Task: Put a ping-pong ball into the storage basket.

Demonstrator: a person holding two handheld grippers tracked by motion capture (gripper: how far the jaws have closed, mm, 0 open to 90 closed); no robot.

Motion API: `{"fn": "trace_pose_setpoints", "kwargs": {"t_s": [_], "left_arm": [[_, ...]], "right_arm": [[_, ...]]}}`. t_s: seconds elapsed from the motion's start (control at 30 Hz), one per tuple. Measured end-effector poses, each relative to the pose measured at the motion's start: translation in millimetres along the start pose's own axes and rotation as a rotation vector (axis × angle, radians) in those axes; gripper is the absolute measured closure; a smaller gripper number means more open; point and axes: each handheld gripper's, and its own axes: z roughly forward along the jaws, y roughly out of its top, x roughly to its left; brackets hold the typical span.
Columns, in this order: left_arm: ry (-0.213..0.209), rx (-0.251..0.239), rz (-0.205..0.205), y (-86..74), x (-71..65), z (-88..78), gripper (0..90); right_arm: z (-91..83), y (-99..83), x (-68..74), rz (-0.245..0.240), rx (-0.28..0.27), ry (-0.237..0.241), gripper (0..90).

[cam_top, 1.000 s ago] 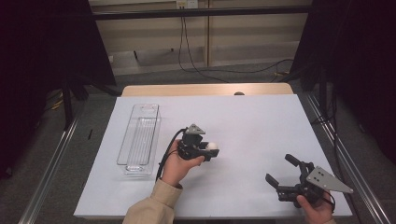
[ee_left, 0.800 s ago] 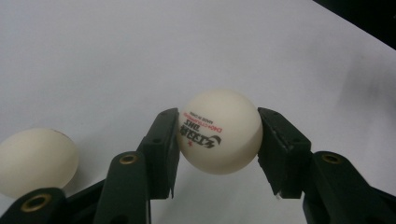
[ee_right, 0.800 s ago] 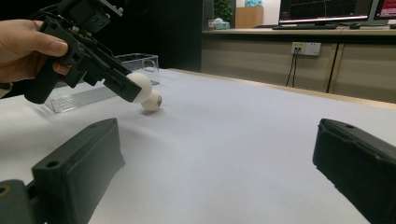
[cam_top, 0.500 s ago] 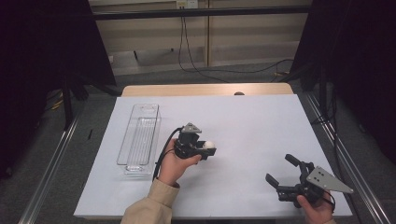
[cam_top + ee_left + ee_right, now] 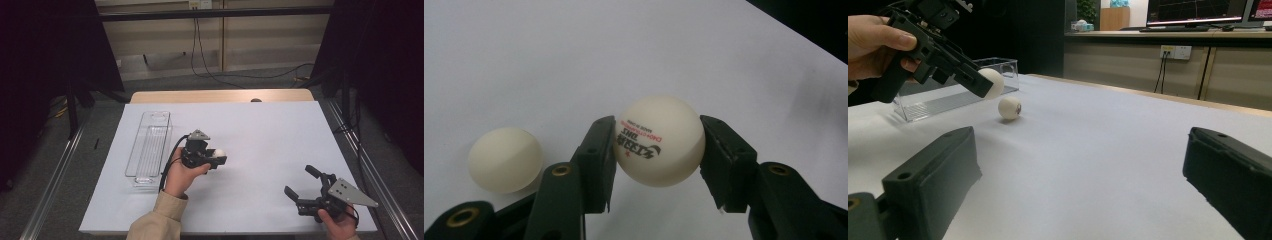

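My left gripper is shut on a white ping-pong ball with printed lettering, pinched between both pads and held a little above the white table. A second white ball lies loose on the table just beside it, and it also shows under the held ball as the loose ball in the right gripper view. My right gripper rests near the table's front right edge, jaws wide apart with nothing between them.
A long clear plastic tray lies on the left part of the table, just left of my left hand. A wooden strip runs along the far edge. Metal rails flank the table.
My left gripper has drifted slightly to the left, toward the tray, with the ball still in it. The right gripper has stayed put.
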Motion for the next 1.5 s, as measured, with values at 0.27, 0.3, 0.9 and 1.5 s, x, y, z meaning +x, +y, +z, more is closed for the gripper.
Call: {"fn": "trace_pose_setpoints", "kwargs": {"t_s": [0.27,0.3,0.9,1.5], "left_arm": [[0.01,0.002,-0.004,0.2,2.8,-3.7,51.1],[0.01,0.003,-0.003,0.3,3.0,-4.1,51.1],[0.021,-0.007,-0.016,1.3,9.0,-14.6,51.1],[0.034,-0.012,-0.035,0.4,13.8,-19.4,51.1]], "right_arm": [[0.1,-0.1,0.1,-0.001,0.0,-0.001,0.7],[0.1,-0.1,0.0,-0.001,0.0,0.0,0.7],[-0.3,-0.1,-0.3,0.0,-0.001,-0.002,0.7],[-0.8,0.0,-0.3,0.0,-0.002,-0.002,0.7]]}}
